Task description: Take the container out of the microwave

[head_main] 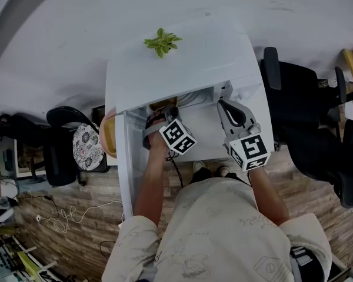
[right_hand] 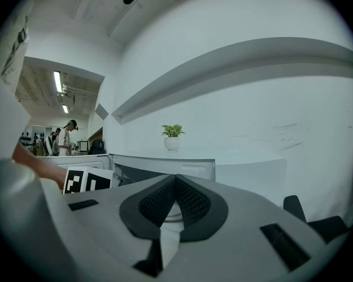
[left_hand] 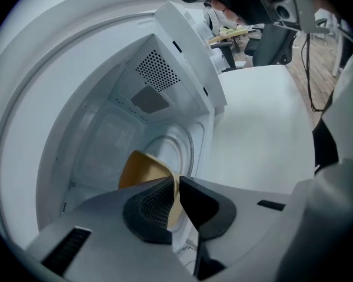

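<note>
Container pinched by L hand-held gripper, nose-down.

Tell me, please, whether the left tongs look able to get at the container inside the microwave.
Yes, apparently: the microwave stands open, nothing blocks the way, and the left tongs reach inside, closed on the rim of the tan container.

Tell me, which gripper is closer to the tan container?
Left. The left gripper pinches the thin tan container inside the white microwave; the right gripper hangs outside it, shut and empty.
</note>
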Motion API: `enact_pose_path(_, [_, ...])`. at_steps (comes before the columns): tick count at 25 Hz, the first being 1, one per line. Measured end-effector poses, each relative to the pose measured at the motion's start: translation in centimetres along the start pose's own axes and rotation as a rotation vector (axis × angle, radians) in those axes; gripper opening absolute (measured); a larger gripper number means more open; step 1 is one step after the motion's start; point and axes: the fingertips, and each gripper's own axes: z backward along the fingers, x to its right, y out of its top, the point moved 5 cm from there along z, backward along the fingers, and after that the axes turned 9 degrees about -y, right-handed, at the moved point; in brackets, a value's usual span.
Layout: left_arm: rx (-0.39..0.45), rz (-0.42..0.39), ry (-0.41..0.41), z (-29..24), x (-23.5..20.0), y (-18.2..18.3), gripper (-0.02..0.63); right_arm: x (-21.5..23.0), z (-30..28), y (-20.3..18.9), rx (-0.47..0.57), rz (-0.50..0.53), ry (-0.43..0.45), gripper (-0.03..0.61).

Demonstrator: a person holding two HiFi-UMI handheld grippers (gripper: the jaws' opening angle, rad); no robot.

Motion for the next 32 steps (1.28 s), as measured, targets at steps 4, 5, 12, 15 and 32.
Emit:
enact_pose_path(4, [-0.001,0.003,0.002,0.5,0.2,0.0,0.035,-0.1,0.3,0.1,0.001,0.003,0.007,0.014])
enact_pose_path(5, [-0.001,0.005,0.002,0.6,0.4,0.0,0.035,-0.2,0.4,0.1,0.002,0.004,0.009,0.014])
enact_pose_path(12, [-0.002,0.005,0.010,1.3,1.2,0.1,0.035,-0.3,1.1,0.3,0.012,0.008,0.023,0.014])
enact_pose_path(15, [-0.001,0.008,0.021,1.9,1.4,0.2,0.035,-0.3,1.5,0.2,0.012,0.009,0.028,0.014])
enact_pose_path(32, [-0.020,0.025,0.031,4.1,4.2,0.2,0.037,-0.6,3.6,-0.4,0.013,-0.003,0.066,0.014])
